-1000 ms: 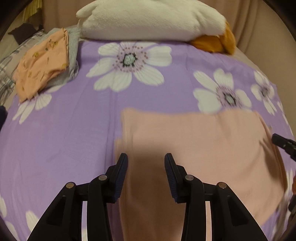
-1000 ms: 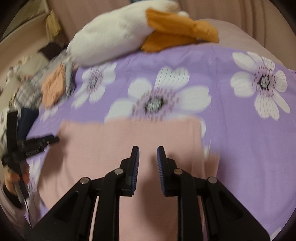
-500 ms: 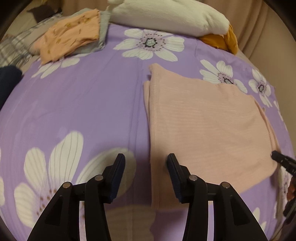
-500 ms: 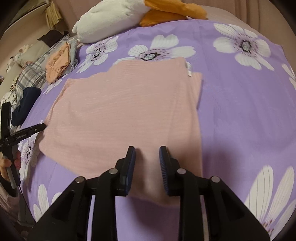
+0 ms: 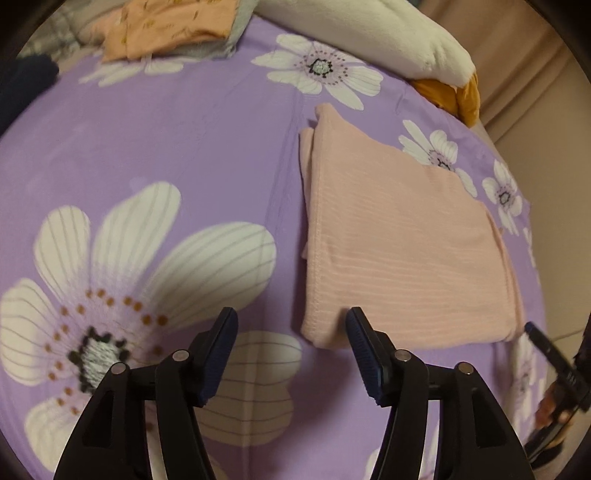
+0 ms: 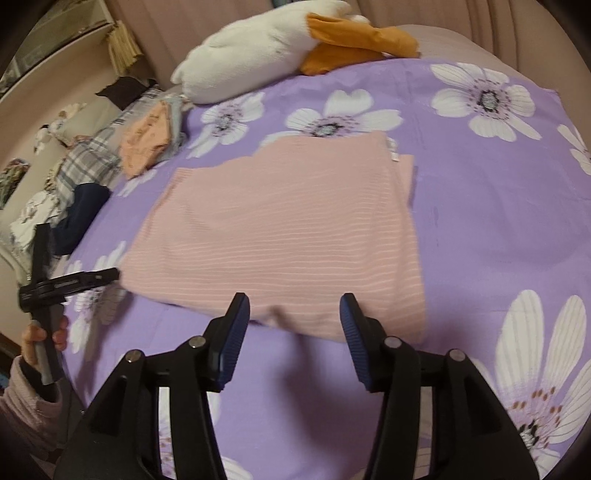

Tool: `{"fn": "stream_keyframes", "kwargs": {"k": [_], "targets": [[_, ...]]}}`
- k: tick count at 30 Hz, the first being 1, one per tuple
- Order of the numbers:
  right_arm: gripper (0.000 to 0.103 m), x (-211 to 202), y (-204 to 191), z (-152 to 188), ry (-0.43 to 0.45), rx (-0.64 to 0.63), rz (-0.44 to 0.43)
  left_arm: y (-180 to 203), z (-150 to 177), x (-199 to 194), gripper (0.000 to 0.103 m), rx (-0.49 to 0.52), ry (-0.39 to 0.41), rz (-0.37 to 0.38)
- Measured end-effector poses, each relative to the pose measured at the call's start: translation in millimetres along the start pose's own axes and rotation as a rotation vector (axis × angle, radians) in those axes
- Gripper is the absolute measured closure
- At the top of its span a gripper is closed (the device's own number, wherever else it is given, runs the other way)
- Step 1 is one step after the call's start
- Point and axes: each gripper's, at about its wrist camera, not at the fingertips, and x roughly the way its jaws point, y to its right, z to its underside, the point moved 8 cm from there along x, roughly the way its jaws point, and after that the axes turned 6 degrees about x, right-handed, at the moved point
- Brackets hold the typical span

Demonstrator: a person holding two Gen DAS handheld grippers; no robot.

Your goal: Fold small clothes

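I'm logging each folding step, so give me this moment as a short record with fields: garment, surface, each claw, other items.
garment: pink ribbed garment, folded flat, edges roughly stacked
surface: purple floral bedsheet
left claw: open, empty, at the garment's near left corner
right claw: open, empty, just short of the garment's near edge
other items: white and orange plush toy at the far end; folded orange printed cloth on a pile at the far left

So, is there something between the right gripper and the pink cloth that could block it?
No, nothing visible does. The right gripper is open just before the near edge of the folded pink garment, with only bare purple floral bedsheet below. The left gripper sits off the garment's left corner.
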Motion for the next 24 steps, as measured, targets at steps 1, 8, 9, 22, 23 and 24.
{"fn": "stream_keyframes", "kwargs": {"k": [1,8,9,22,23,24], "targets": [[0.051,0,-4,0,0.002,-0.002,-0.012,1,-1,3,0.038,-0.012,-0.002,0.012],[0.048,9,-34,4,-0.015,-0.021,-0.093,8,-9,18,0.035,-0.076,-0.012,0.098],[0.048,11,-36,3,-0.020,-0.024,-0.100,9,-11,21,0.033,-0.086,-0.010,0.108],[0.046,41,-59,-7,-0.043,-0.028,-0.162,31,-43,44,0.032,-0.042,-0.004,0.153],[0.046,43,-61,-8,-0.045,-0.029,-0.163,32,-44,46,0.032,-0.033,-0.003,0.149],[0.046,46,-62,-10,-0.047,-0.032,-0.164,33,-46,47,0.032,-0.026,-0.002,0.146]]}}
